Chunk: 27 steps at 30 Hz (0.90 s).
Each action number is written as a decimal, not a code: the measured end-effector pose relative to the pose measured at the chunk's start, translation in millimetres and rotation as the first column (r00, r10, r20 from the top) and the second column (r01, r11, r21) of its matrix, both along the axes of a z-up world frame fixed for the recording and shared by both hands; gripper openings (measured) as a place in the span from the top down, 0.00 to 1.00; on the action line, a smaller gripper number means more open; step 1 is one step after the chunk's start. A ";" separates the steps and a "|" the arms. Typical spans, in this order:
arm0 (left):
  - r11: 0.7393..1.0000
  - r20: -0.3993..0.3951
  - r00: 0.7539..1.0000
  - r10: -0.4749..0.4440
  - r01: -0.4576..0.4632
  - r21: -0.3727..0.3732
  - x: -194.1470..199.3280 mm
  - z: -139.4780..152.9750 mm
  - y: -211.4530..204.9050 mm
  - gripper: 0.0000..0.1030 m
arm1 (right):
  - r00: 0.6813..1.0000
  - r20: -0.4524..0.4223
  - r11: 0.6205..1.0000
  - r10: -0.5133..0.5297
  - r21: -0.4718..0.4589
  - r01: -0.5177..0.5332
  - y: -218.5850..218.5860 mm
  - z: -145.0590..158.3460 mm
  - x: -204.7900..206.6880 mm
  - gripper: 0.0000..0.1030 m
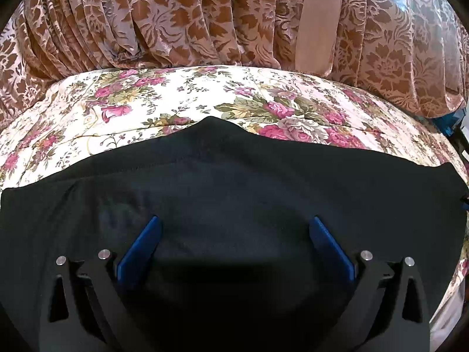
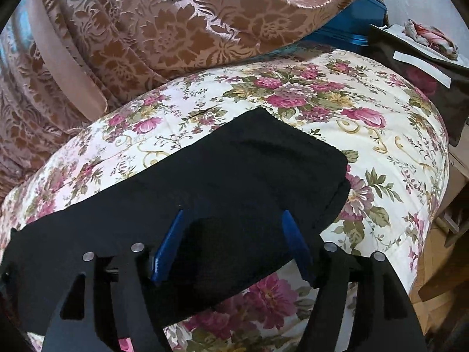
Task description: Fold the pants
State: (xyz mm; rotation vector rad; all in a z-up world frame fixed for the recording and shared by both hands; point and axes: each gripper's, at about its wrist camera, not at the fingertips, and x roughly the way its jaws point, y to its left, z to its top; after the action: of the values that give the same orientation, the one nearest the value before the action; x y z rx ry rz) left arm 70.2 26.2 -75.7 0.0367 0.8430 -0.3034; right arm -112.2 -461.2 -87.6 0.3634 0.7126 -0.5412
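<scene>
Black pants (image 1: pixel 234 176) lie flat across a floral bedspread (image 1: pixel 176 102), folded lengthwise. My left gripper (image 1: pixel 234 223) is open, its blue fingers (image 1: pixel 143 243) spread wide just above the middle of the pants, holding nothing. In the right wrist view the pants (image 2: pixel 249 161) end in a squared waistband end at the right. My right gripper (image 2: pixel 233 215) is open above that end, blue fingers (image 2: pixel 170 243) apart and empty.
Brown patterned curtains (image 1: pixel 205 14) hang behind the bed. The bedspread (image 2: pixel 381 146) drops off at the right, where a dark case (image 2: pixel 425 82) and a blue box (image 2: pixel 346 32) stand. A wooden floor (image 2: pixel 433 264) shows beyond the bed edge.
</scene>
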 end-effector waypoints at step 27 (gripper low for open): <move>1.000 0.006 1.000 0.014 -0.014 -0.018 -4.5 -2.8 2.6 0.02 | 0.989 0.045 0.980 -0.143 0.147 0.135 -43.2 -9.4 -30.9 0.25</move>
State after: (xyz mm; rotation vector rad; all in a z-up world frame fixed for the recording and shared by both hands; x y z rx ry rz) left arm 65.7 28.8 -78.5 0.0145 0.8341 -0.2975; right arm -143.2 -504.4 -97.0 0.5645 0.6774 -0.6113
